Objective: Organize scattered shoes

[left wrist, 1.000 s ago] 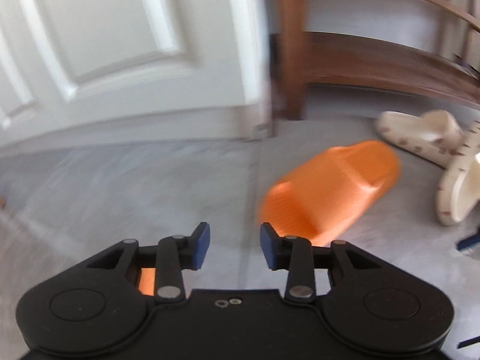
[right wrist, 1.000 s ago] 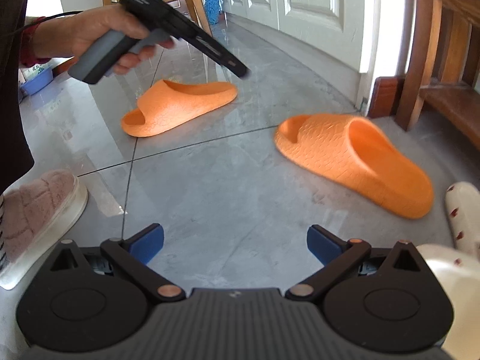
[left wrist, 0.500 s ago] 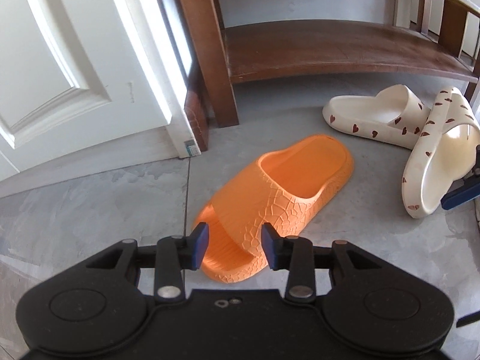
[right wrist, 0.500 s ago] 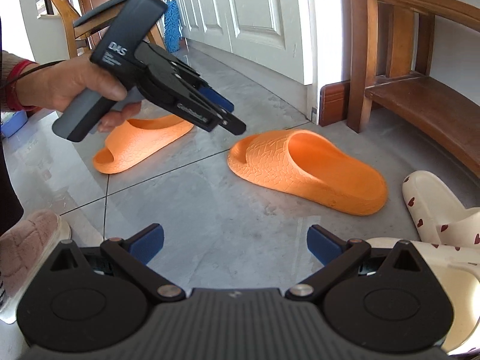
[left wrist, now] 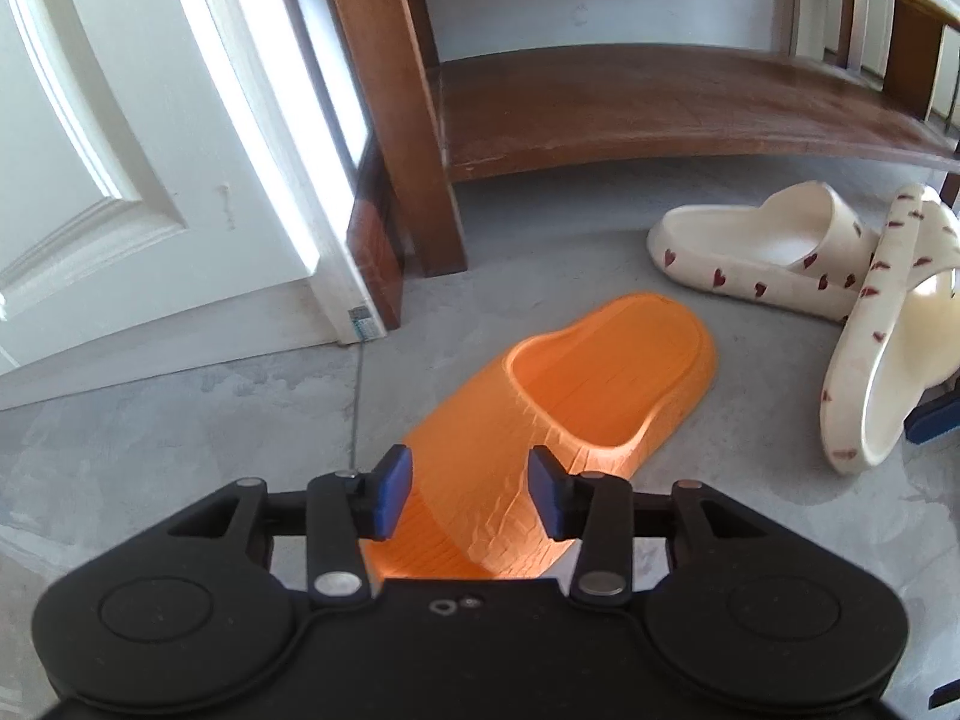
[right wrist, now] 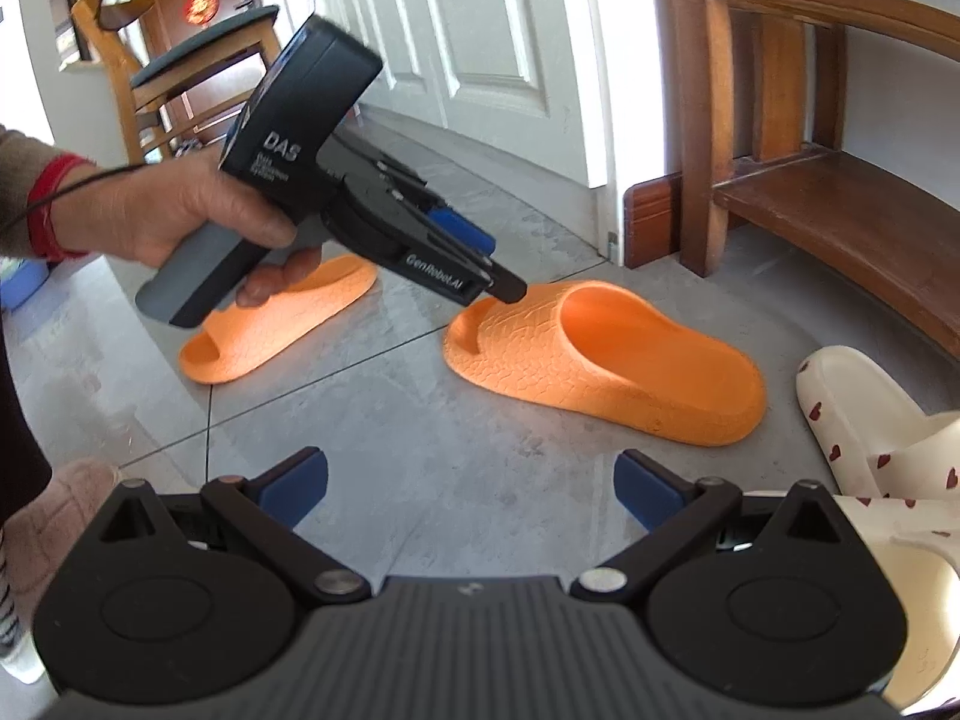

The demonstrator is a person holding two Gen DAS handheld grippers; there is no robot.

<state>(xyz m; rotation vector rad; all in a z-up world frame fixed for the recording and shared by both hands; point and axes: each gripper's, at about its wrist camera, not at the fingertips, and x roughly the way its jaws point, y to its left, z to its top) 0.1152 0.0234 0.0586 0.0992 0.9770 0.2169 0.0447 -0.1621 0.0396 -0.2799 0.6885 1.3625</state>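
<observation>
Textured orange foam slide [left wrist: 576, 414] on grey floor, toe strap between the spread blue pads of the left gripper [left wrist: 471, 492], untouched — right gripper [right wrist: 471, 489] wide apart, empty; two cream heart-print slides [left wrist: 780, 252] just beside, dark wooden bench [left wrist: 660, 102] behind.

A white panelled door [left wrist: 150, 138] fills the left of the left wrist view, and a dark wooden bench [left wrist: 660, 102] stands to its right, its low shelf just above the grey tiled floor [left wrist: 180, 420]. In the right wrist view, a wooden chair with a dark seat [right wrist: 180, 54] stands far left, and a blue tub [right wrist: 24, 285] sits at the left edge.
</observation>
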